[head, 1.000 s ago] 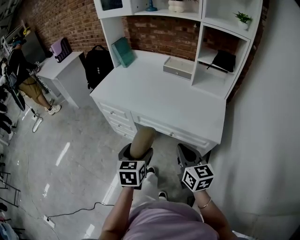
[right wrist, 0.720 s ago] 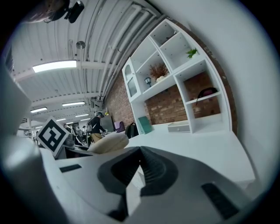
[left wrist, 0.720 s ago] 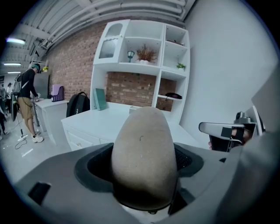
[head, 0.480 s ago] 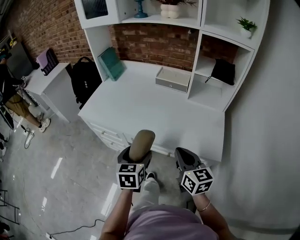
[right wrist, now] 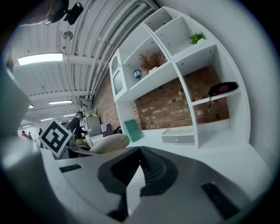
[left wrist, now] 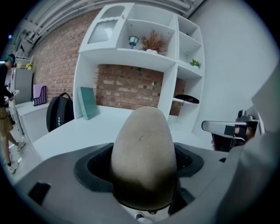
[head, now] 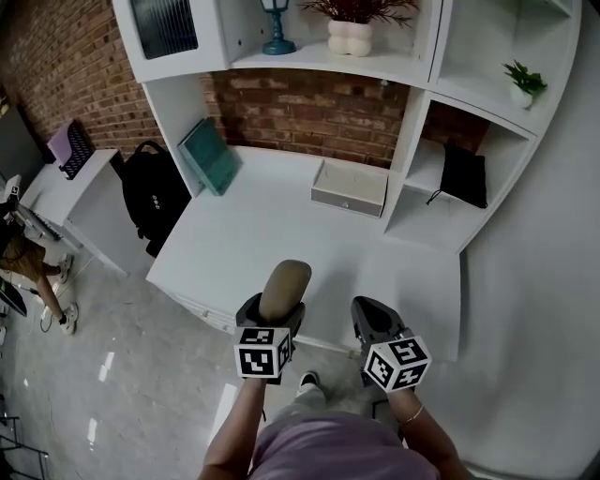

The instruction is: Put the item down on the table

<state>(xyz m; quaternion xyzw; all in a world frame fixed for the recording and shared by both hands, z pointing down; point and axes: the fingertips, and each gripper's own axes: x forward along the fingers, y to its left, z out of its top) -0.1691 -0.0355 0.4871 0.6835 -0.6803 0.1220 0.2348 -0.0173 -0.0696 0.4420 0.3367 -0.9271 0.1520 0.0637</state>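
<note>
The item [head: 284,286] is a tan, egg-shaped lump with a dull, slightly rough skin. It stands upright in the left tool [head: 275,311], whose two dark jaws pinch it at its lower half, one on each side, so that its rounded top rises clear above them. From the head view it sits over the front edge of the white table [head: 281,216], carried in the tool and not lying on the surface.

Just to its right is the right tool [head: 372,314], level with the left one and near it but apart. Its jaws are pressed together at the tips with nothing between them. The right gripper view shows the item off to the left, beside the left tool's marker cube [right wrist: 55,136].

Farther back on the table a small pale drawer box [head: 349,187] rests near the brick wall [head: 319,108]. A teal book [head: 209,156] leans against the left upright of the white shelf unit [head: 412,141]. A black bag [head: 463,174] lies in the low right compartment. A small green plant [head: 523,82] stands in the compartment above it, and a pale vase with dried stems [head: 351,36] shares the upper shelf with a blue lamp [head: 277,23].

A black backpack [head: 150,195] stands on the floor against the table's left end. Beyond it, a smaller white side table [head: 66,183] carries a purple basket [head: 71,148].
</note>
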